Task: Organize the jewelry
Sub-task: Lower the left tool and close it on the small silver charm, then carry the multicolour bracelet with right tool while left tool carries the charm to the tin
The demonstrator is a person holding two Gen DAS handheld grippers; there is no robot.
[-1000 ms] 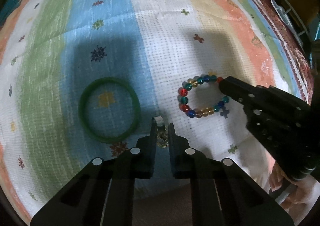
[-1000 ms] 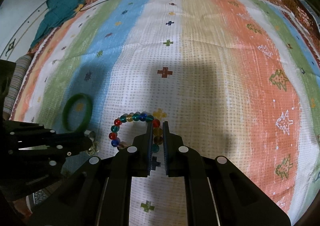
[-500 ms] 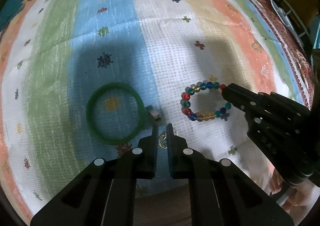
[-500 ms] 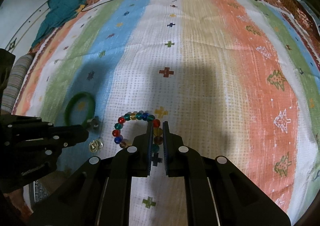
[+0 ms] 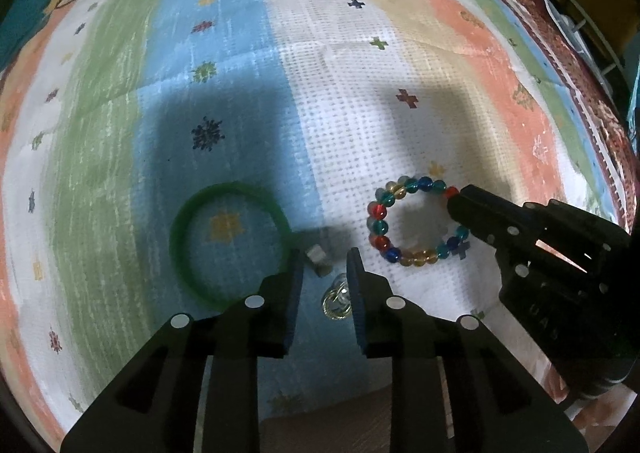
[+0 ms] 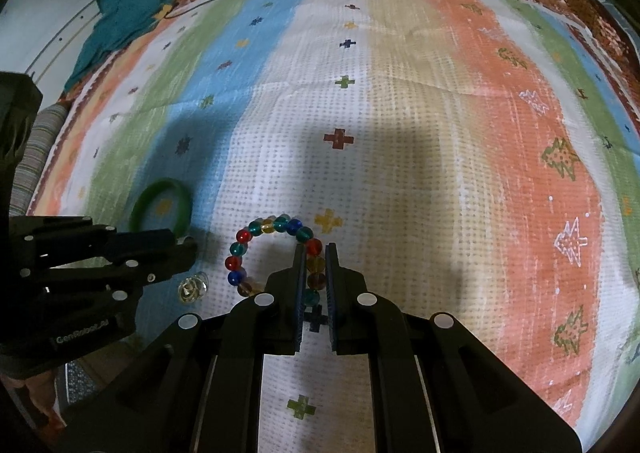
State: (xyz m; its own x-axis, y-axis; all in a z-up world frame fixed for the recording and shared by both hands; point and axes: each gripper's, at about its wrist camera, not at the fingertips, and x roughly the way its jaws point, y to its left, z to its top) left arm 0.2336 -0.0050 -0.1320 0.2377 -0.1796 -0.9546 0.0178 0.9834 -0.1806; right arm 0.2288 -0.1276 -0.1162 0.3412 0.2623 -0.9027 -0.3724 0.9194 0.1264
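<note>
A green bangle (image 5: 229,243) lies flat at the left on the striped cloth (image 5: 340,113), over the blue and green stripes. Just to its right, the left gripper (image 5: 323,265) has its fingers spread apart with nothing clamped; a small grey cube-shaped piece (image 5: 317,254) sits on the cloth in the gap near the tips, and a clear, ring-like trinket (image 5: 337,299) lies further back between the fingers, touching neither as far as can be seen. Further right, on the white stripe, rests the multicoloured beaded bracelet (image 6: 276,257). The right gripper (image 6: 316,253) is closed narrowly on the bracelet's right side, with several beads pinched between the fingers while the rest of the loop lies on the cloth.
</note>
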